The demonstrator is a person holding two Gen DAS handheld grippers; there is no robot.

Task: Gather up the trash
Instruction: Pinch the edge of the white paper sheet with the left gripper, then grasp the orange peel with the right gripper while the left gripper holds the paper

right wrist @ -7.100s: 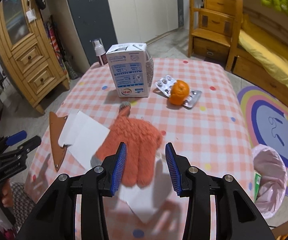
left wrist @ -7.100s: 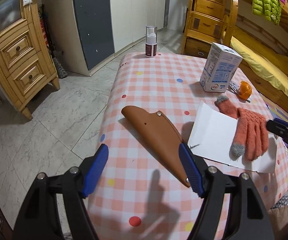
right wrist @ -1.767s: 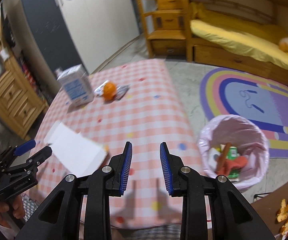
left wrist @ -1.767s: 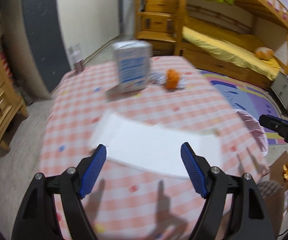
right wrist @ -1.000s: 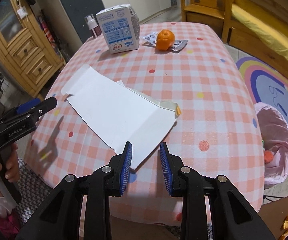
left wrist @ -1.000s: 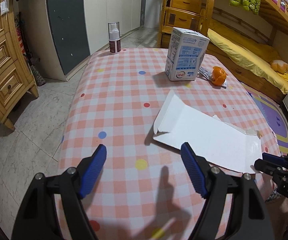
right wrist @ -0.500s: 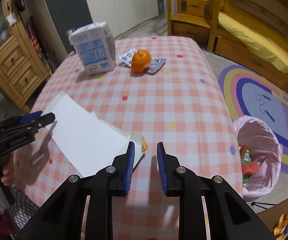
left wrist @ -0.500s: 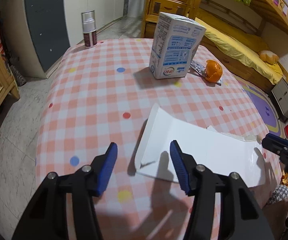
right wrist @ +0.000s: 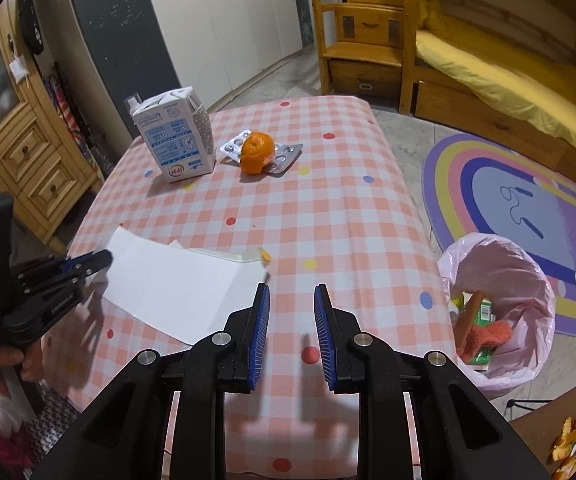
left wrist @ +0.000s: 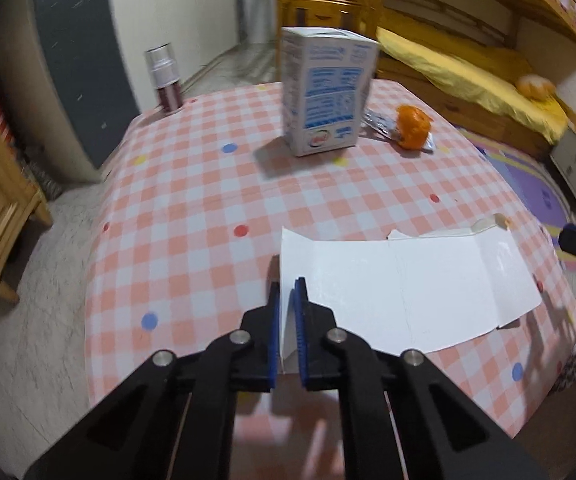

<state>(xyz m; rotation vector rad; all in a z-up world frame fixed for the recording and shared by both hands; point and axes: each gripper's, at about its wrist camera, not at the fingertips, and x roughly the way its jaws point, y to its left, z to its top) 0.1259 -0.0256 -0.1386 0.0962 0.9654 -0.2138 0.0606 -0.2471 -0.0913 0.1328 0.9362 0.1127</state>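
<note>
Desk [right wrist: 327, 200] with pink checks, biggest thing in view. Pink trash bin [right wrist: 527, 264] down on the floor, just off the right edge of the desk, with some trash inside already.

White card sheet [left wrist: 407, 280] flat on the near part of the desk. Runs the long way from left to right, between the two hands.

Left hand-held gripper [left wrist: 286, 308] at the left short end of the sheet. Jaws just closing, now pressed together and pinching the turned-up flap there.

Right hand-held gripper [right wrist: 291, 320] spread, with nothing between the jaws. Hangs over the right end of the sheet, much nearer the bin.

Probably needs a lift and a long carry to the right, past the other hand. Might flop or bend, held at one far end only.
</note>
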